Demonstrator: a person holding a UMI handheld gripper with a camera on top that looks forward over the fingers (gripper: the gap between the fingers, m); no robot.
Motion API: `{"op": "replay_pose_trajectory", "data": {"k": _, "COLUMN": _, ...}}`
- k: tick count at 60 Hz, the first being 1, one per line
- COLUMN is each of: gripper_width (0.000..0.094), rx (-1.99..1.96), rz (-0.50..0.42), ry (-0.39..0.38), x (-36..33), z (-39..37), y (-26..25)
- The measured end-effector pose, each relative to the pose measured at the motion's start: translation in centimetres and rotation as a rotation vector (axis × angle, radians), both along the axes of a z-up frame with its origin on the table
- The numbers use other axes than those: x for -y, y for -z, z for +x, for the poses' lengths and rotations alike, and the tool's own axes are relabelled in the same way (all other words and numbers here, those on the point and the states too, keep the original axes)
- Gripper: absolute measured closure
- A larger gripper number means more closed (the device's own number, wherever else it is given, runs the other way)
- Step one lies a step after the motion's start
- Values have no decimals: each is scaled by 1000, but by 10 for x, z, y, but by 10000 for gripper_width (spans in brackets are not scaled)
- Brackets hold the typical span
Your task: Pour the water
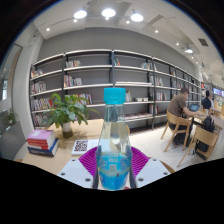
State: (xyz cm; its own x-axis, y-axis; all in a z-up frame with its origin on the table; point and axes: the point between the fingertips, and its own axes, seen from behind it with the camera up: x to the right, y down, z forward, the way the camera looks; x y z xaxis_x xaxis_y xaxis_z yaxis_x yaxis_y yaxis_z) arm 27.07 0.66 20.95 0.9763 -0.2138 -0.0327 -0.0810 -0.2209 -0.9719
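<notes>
Claw (113, 165) | we see it clenched on upright water bottle (113, 140) | pink pads (89, 160) flank it | tabletop (90, 130) beyond

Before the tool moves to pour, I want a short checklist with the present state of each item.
1. Bottle between the tool pads: ok, both pink pads press on it.
2. Bottle upright: ok.
3. Blue cap off: not ok, it is on.
4. Water inside: ok, blue liquid shows in the lower part.
5. Cup to receive water: cannot tell, none in view.
6. Path ahead: not ok, books and plant stand on the table beyond.
</notes>
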Motion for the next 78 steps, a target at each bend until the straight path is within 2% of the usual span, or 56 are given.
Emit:
{"op": "replay_pose_trajectory", "data": {"k": 22, "gripper_width": 510, "rx": 43, "rz": -135, "ry": -4, "x": -7, "z": 21, "y": 120}}
{"op": "replay_pose_trajectory", "data": {"k": 25, "gripper_width": 495, "rx": 49, "rz": -85, "ry": 6, "x": -10, "z": 22, "y": 115}}
{"op": "replay_pose_trajectory", "data": {"k": 31, "gripper_width": 492, "rx": 51, "rz": -76, "ry": 15, "x": -5, "z": 20, "y": 116}}
{"op": "replay_pose_trajectory", "data": {"k": 38, "gripper_width": 436, "rx": 38, "rz": -58, "ry": 43, "x": -1, "z": 22, "y": 116}}
{"op": "replay_pose_trajectory", "data": {"k": 43, "gripper_width": 392, "rx": 26, "rz": -79, "ry": 61, "x": 1, "z": 26, "y": 118}}
{"op": "replay_pose_trajectory", "data": {"k": 45, "gripper_width": 367, "rx": 25, "rz": -102, "ry": 70, "x": 4, "z": 26, "y": 121}}
{"op": "replay_pose_trajectory", "data": {"k": 49, "gripper_width": 240, "rx": 36, "rz": -166, "ry": 90, "x": 13, "z": 29, "y": 131}}
{"op": "replay_pose_trajectory", "data": {"k": 52, "gripper_width": 190, "rx": 45, "rz": -207, "ry": 92, "x": 22, "z": 26, "y": 137}}
{"op": "replay_pose_trajectory", "data": {"k": 68, "gripper_width": 183, "rx": 78, "rz": -405, "ry": 114, "x": 123, "z": -16, "y": 166}}
{"op": "replay_pose_trajectory", "data": {"k": 78, "gripper_width": 187, "rx": 47, "rz": -461, "ry": 45, "x": 180, "z": -91, "y": 159}}
